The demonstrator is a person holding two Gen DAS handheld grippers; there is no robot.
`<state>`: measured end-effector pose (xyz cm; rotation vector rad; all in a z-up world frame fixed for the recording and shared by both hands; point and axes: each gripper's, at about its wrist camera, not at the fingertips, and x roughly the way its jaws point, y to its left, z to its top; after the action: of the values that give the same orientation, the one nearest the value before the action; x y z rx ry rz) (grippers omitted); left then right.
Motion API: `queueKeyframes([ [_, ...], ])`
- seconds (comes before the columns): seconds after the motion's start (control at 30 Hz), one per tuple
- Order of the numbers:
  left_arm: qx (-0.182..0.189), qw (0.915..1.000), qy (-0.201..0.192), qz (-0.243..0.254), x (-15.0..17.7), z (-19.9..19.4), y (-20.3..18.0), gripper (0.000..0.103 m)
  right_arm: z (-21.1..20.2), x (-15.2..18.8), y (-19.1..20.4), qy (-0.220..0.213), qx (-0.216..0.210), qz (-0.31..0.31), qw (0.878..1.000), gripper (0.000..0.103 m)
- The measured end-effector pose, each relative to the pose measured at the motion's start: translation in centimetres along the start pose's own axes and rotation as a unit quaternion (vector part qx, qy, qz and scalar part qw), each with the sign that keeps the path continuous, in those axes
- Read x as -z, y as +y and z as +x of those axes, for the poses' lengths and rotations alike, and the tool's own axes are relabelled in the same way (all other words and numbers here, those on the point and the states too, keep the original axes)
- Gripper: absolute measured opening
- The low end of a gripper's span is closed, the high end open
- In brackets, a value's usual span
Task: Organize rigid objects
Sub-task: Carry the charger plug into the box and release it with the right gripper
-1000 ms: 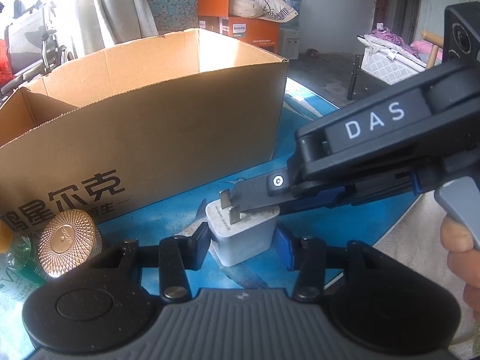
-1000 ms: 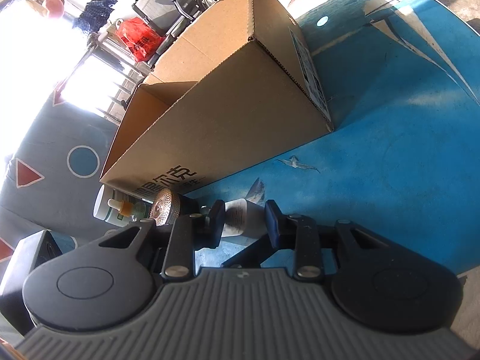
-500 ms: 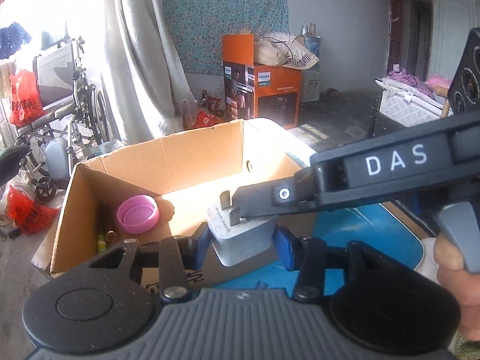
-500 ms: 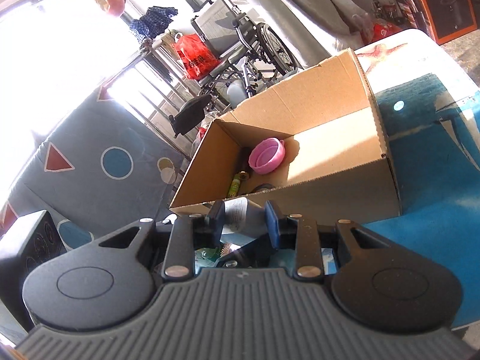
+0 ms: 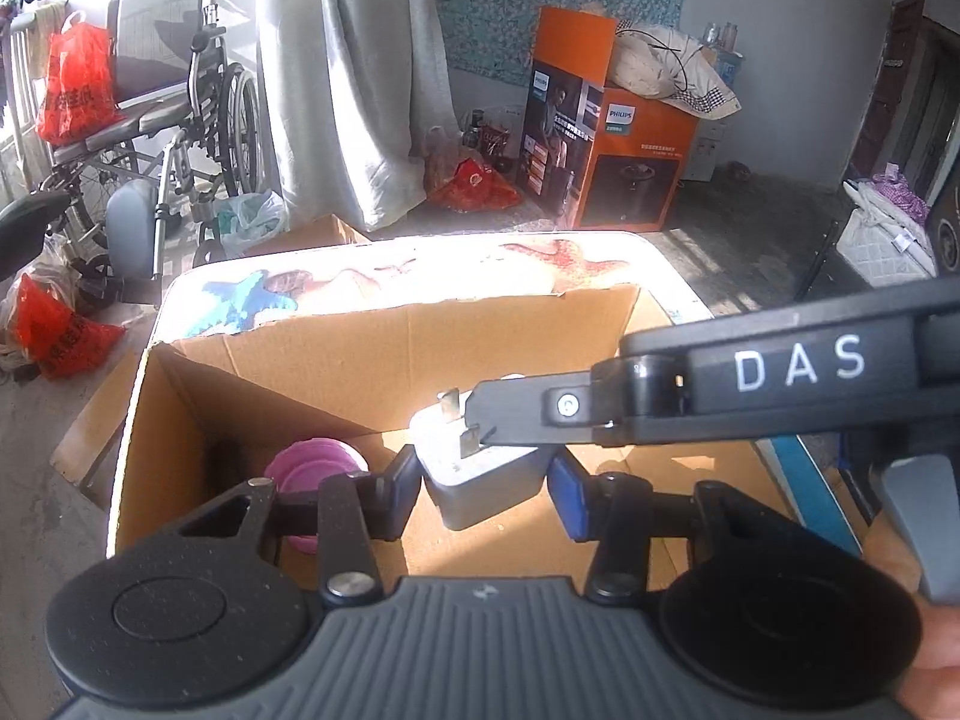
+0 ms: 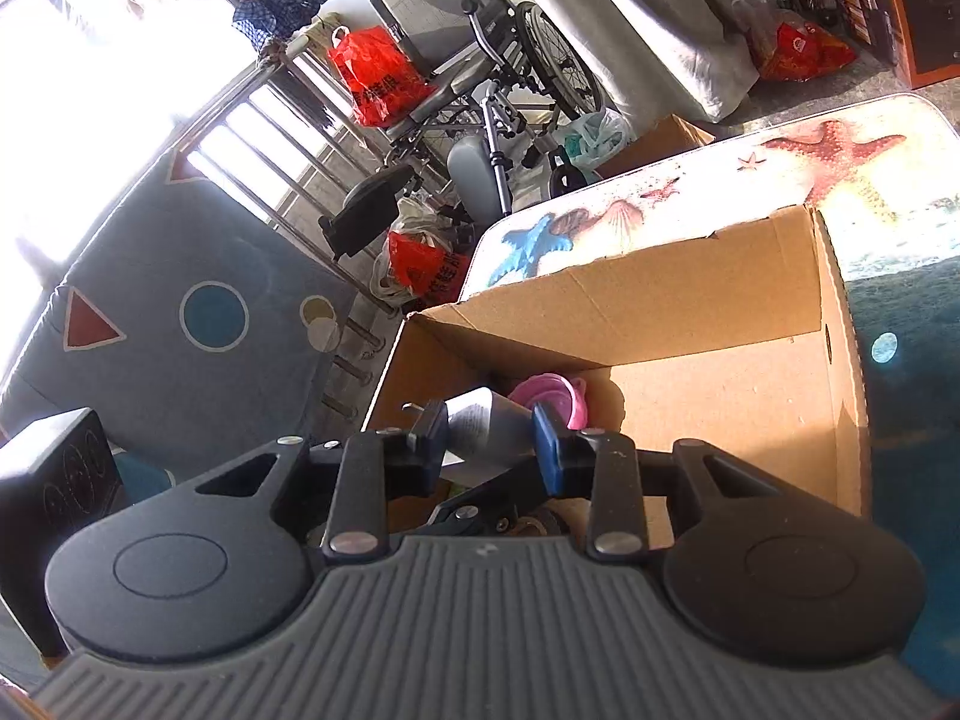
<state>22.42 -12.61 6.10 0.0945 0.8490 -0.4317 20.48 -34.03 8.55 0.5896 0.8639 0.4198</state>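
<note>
Gripping a white plug adapter (image 5: 486, 480) from both sides, the left tongs (image 5: 486, 489) are clamped on its body, with its metal prongs pointing up and away from the camera. In the left wrist view the right tongs (image 5: 480, 414) reach in from the right edge, and their dark finger lies across the top of the adapter, against the prongs. In the right wrist view the right tongs (image 6: 489, 441) are closed on the same adapter (image 6: 486, 429), printed face toward the lens, with one arm of the left tongs crossing beneath. A fingertip of the person shows at the lower right corner of the left wrist view.

Beyond the tongs, the adapter hangs above the open cardboard box (image 5: 384, 360), inside its outline and clear of its floor. A pink cap (image 5: 312, 471) lies on the box floor toward the left end; the shaded corner beside it is too dark to read.

The box stands on the surface (image 5: 372, 276), which carries a printed sea pattern with starfish. Farther back, on the room's floor, are a wheelchair (image 5: 174, 114), red plastic bags, a grey curtain and an orange appliance carton (image 5: 606, 150).
</note>
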Motion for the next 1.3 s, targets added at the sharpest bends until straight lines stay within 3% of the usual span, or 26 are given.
queueKeyframes([
  [0.23,-0.022,0.9971,0.066,-0.030,-1.6,7.0,1.7,0.047,7.3,-2.9,-3.9,0.051,0.021,0.029,0.998,0.030],
  [0.37,-0.029,0.9949,0.089,-0.038,-2.0,9.0,2.4,0.047,10.5,-3.6,-5.6,0.071,0.025,0.042,0.996,0.030],
  [0.7,-0.039,0.9915,0.116,-0.043,-2.3,11.5,2.6,0.048,13.4,-4.1,-7.3,0.089,0.039,0.029,0.995,0.029],
  [0.83,-0.034,0.9926,0.108,-0.045,-2.3,11.2,2.5,0.050,13.3,-3.9,-7.4,0.088,0.047,0.020,0.995,0.028],
  [0.97,-0.025,0.9938,0.098,-0.047,-2.4,10.2,2.3,0.059,12.7,-3.9,-7.2,0.083,0.047,0.012,0.995,0.029],
  [1.13,-0.009,0.9977,0.061,-0.029,-2.4,6.6,1.4,0.066,10.0,-3.8,-5.8,0.057,0.050,-0.005,0.997,0.030],
  [1.3,0.059,0.9968,0.024,-0.049,-1.8,0.3,0.9,0.068,3.5,-3.2,-3.1,-0.002,0.022,-0.026,0.999,0.030],
])
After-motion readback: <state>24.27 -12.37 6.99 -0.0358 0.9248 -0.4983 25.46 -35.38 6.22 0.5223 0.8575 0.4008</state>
